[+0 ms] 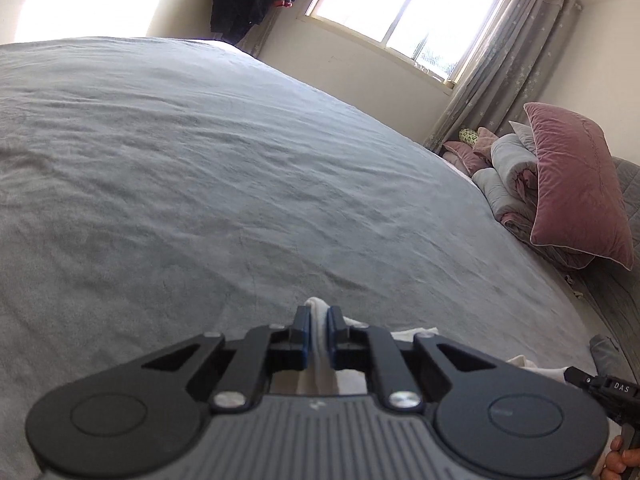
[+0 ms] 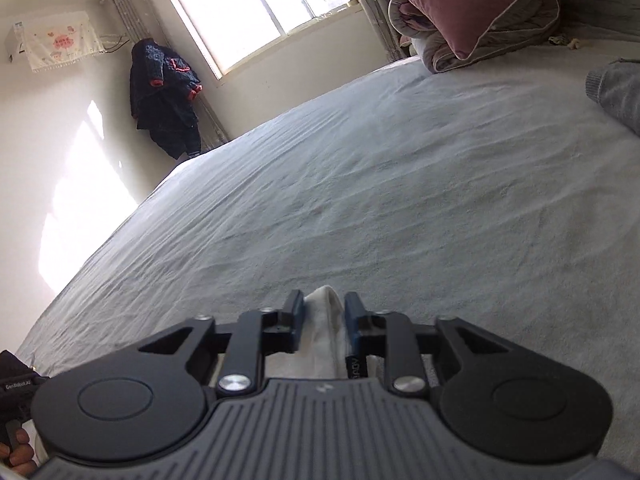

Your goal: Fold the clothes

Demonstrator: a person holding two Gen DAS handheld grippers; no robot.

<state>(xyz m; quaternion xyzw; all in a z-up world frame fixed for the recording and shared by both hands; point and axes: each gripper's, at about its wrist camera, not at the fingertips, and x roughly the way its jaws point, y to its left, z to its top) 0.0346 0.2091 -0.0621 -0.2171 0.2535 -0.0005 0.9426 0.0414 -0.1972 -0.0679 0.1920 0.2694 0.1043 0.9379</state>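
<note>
A: Pinching a fold of white cloth point(image 1: 318, 344), the left gripper point(image 1: 318, 320) hangs over the near edge of a wide bed covered in a wrinkled grey sheet point(image 1: 200, 184). Its black fingers with blue pads are drawn in tight on the fabric, which bunches up between them and runs back under the tool.

B: And the other gripper?

A: The right gripper point(image 2: 324, 316) does the same: its jaws clamp a thicker bundle of the same white cloth point(image 2: 325, 332), also at the near side of the bed. More of the cloth spreads to the right of the left gripper, toward the black tip of the right tool at the frame's edge.

B: What surrounds them?

A: Far across the sheet, a bright window point(image 1: 404, 8) sits in a cream wall, with a grey patterned curtain point(image 1: 508, 60) hanging on its right. A dark coat with red trim point(image 2: 164, 96) hangs in the far left corner. On the right side of the bed, a dusty-pink velvet pillow point(image 1: 576, 184) leans on a rolled grey and pink quilt point(image 1: 508, 184). A grey knitted garment point(image 2: 616, 92) lies on the sheet near that pile. Fingertips of a person's hand point(image 1: 620, 460) show at the lower right corner of the left view.
</note>
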